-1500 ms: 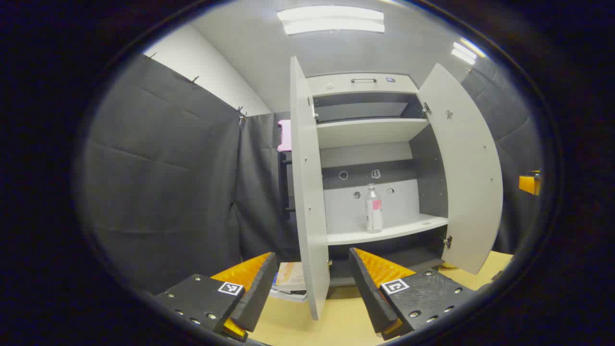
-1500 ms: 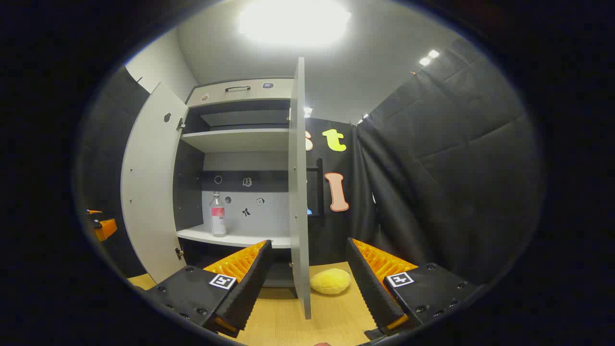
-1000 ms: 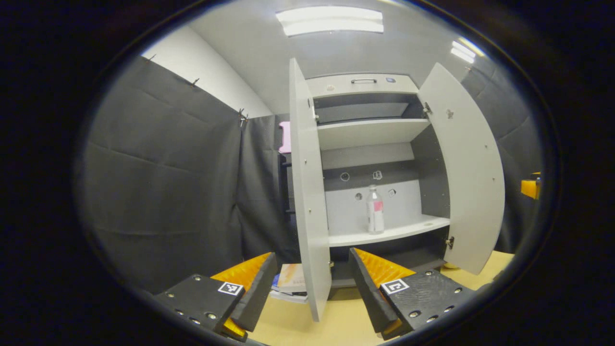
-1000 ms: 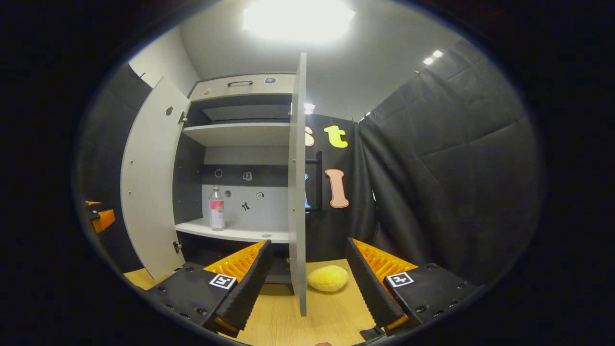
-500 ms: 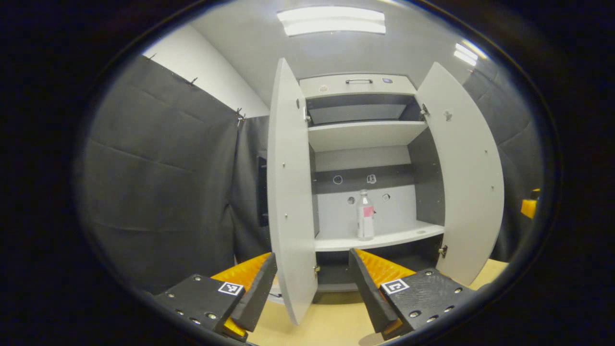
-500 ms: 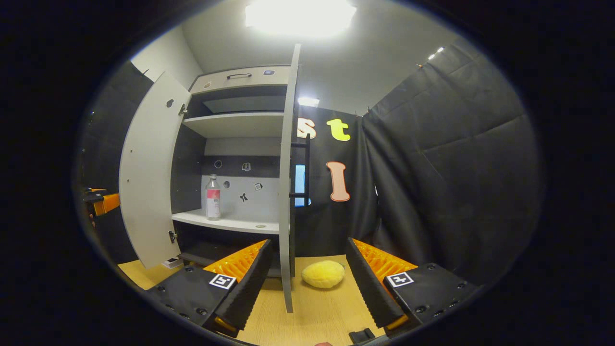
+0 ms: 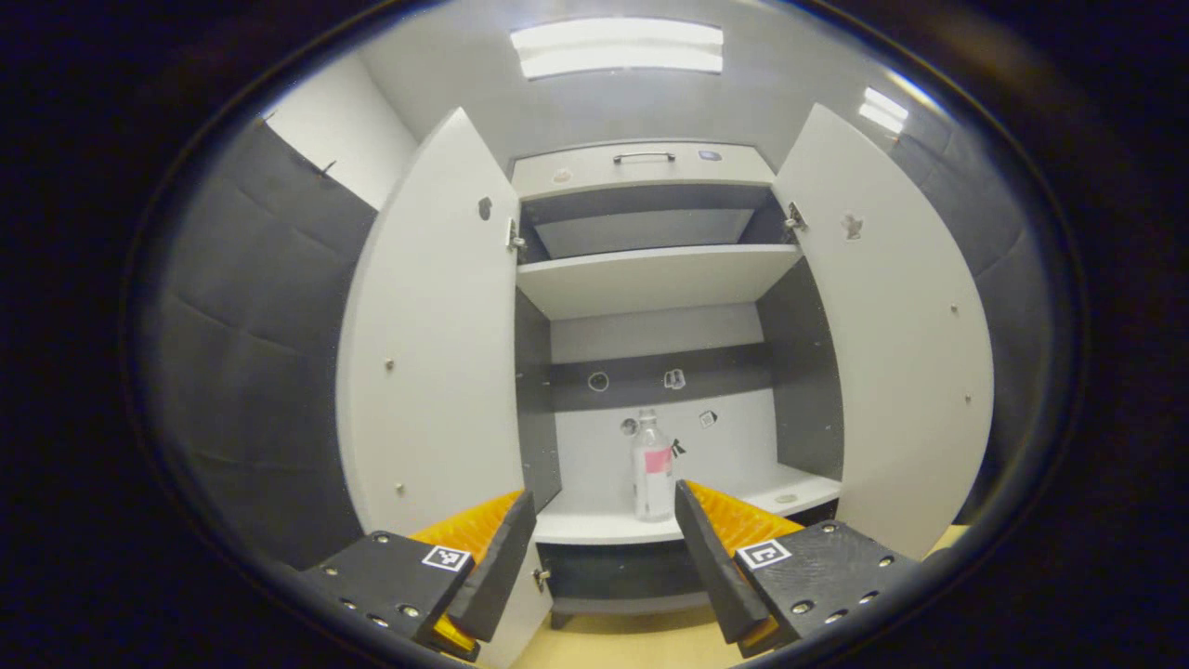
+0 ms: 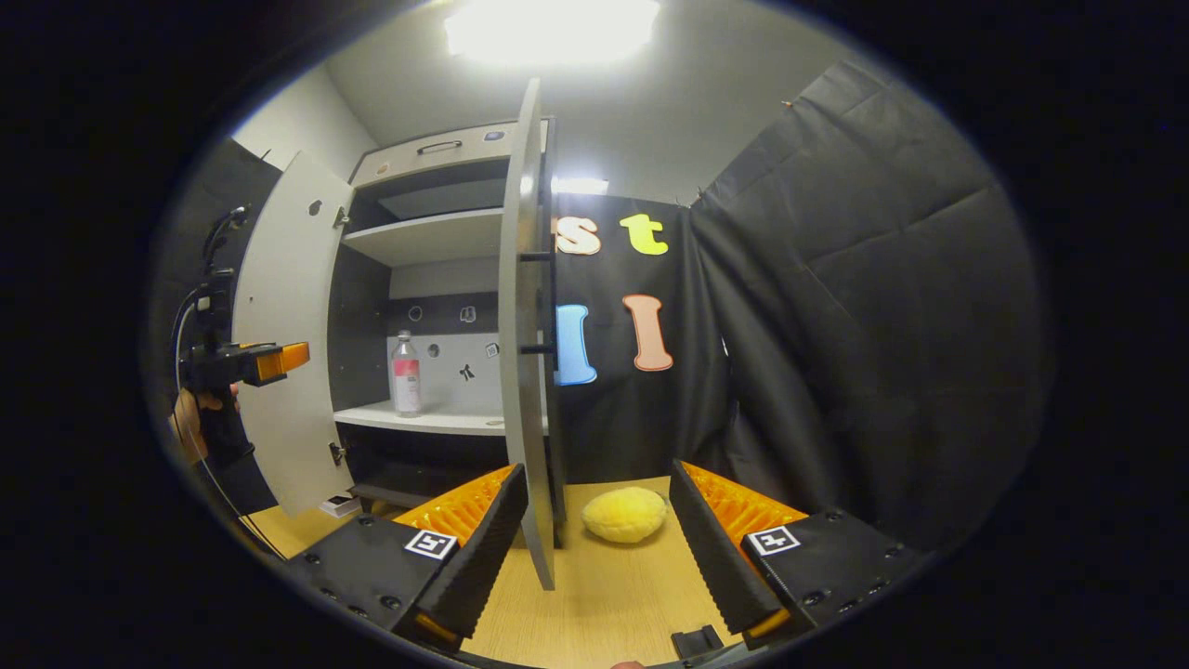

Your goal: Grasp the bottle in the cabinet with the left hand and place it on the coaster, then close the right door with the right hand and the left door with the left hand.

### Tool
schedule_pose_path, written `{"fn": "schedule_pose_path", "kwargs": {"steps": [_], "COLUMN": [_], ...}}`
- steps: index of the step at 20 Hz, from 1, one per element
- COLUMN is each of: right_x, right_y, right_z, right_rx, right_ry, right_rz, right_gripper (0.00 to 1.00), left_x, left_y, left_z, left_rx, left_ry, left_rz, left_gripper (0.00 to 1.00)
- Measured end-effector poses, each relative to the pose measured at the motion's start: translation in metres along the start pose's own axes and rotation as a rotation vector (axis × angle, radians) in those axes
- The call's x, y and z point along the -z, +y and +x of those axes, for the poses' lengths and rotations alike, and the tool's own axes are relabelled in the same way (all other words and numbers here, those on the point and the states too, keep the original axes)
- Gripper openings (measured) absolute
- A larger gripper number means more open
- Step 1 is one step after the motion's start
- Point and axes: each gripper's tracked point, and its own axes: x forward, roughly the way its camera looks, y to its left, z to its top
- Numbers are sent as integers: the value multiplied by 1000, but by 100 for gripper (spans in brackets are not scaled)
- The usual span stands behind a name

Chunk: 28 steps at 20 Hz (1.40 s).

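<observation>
Clear plastic bottle (image 7: pixel 653 469), centre-low frame on shelf: light, slick, squashy; grip mid-body. Left gripper (image 7: pixel 604 548) fingers apart, right gripper (image 8: pixel 599 534) too.

Glaring ceiling light (image 8: pixel 553 28), fisheye-warped edges

Booth enclosure: black quilted cloth walls (image 8: pixel 864 307) on the sides, white wall (image 7: pixel 339 139) section above at rear left. Grey ceiling (image 7: pixel 650 102) with rectangular light panels (image 7: pixel 618 46). Light wooden tabletop (image 8: pixel 613 595) below
</observation>
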Motion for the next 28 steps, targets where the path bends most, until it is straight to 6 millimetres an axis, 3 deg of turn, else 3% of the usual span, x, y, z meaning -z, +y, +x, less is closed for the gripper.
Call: {"fn": "schedule_pose_path", "kwargs": {"steps": [3,8,11,13,14,20,28], "right_x": [2,2,2,3,3,0,8], "right_y": [-14,-27,-32,-34,-36,-36,-34], "right_z": [0,6,10,12,12,13,15], "right_rx": [67,179,236,268,282,333,353], "right_ry": [10,11,8,16,17,17,41], "right_rz": [-1,-1,6,-3,-10,-32,-18], "right_gripper": [98,98,98,98,98,98,98], "left_x": [2,22,42,52,57,84,113], "left_y": [-10,-17,-25,-30,-32,-47,-51], "left_z": [43,114,148,168,177,218,254], "left_rx": [27,62,95,108,115,161,144], "left_ry": [-10,0,20,29,38,89,147], "left_rz": [-4,-20,-32,-36,-43,-60,-36], "left_gripper": [88,88,88,83,88,88,88]}}
